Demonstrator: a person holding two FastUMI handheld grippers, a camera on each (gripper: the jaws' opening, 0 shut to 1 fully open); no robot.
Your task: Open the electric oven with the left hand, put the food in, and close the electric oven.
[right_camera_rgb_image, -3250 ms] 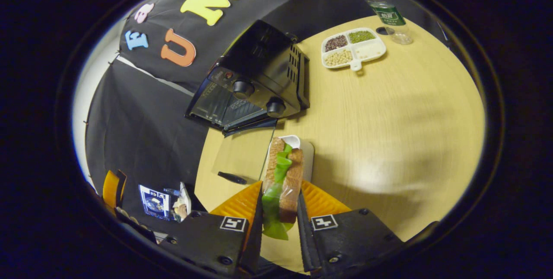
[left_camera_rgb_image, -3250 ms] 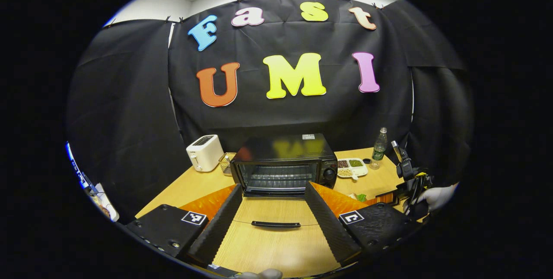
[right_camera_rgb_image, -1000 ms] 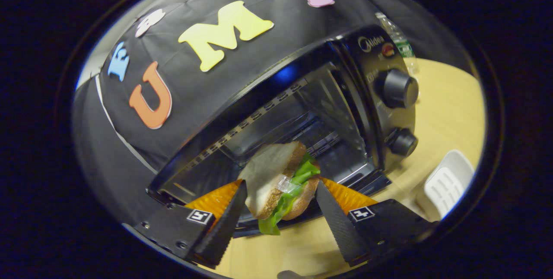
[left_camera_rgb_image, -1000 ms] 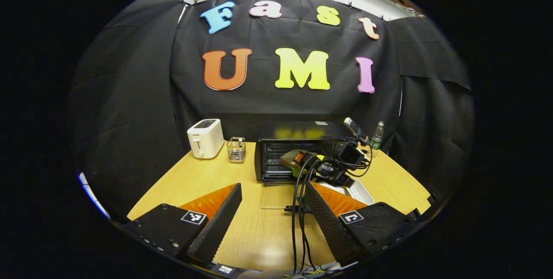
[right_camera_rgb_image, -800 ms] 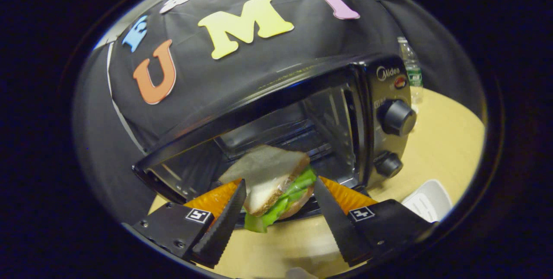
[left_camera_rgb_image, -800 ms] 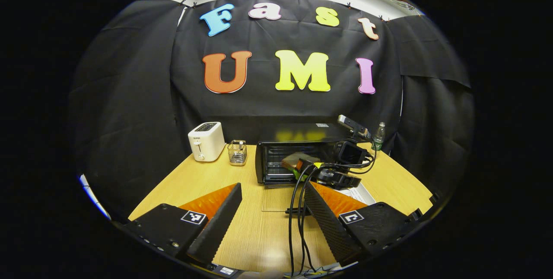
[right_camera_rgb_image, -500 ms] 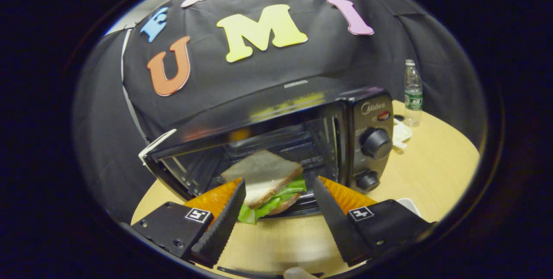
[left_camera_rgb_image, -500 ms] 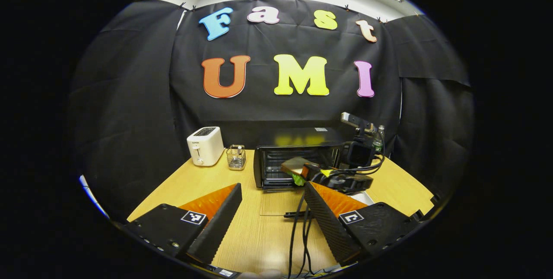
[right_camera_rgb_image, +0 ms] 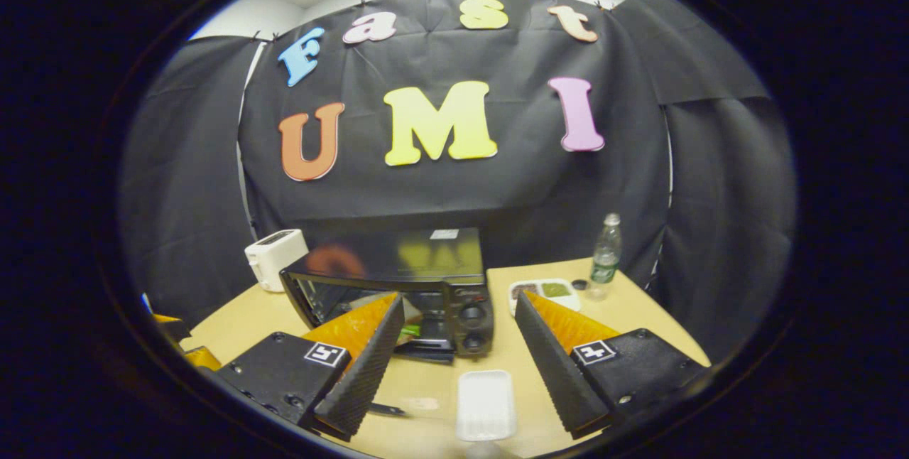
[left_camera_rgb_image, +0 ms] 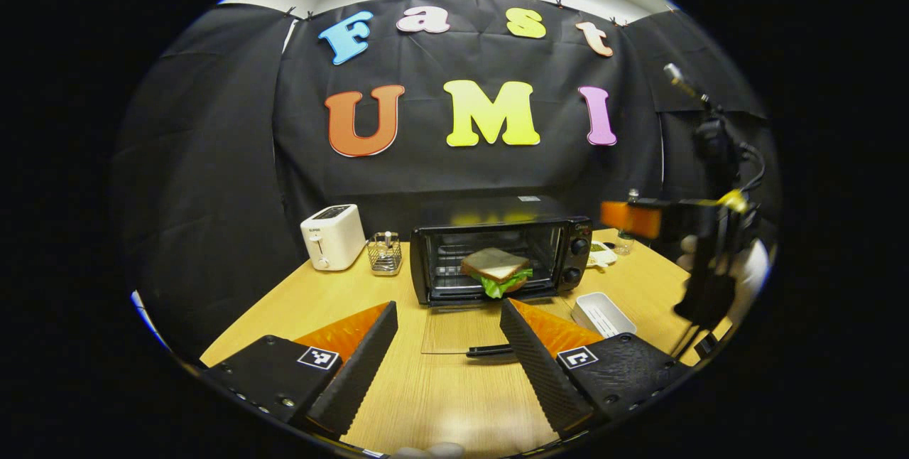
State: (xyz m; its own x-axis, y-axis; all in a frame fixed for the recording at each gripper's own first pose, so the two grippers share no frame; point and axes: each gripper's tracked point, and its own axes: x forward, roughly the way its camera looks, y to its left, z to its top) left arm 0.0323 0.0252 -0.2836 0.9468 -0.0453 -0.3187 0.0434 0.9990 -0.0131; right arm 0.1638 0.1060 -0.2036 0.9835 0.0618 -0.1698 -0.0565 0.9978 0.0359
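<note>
Sandwich [left_camera_rgb_image: 496, 271] sat inside oven [left_camera_rgb_image: 501, 249], door [left_camera_rgb_image: 454, 331] down flat. Left gripper [left_camera_rgb_image: 448, 352] & right gripper [right_camera_rgb_image: 459, 352] both wide, empty. Only closing left, I'd say.

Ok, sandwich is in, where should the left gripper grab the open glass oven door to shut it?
Take the black bar handle along the free front edge of the glass oven door, which lies flat on the wooden table. Come from the front, low, with the left gripper open, one finger under the bar, then swing it up.
</note>
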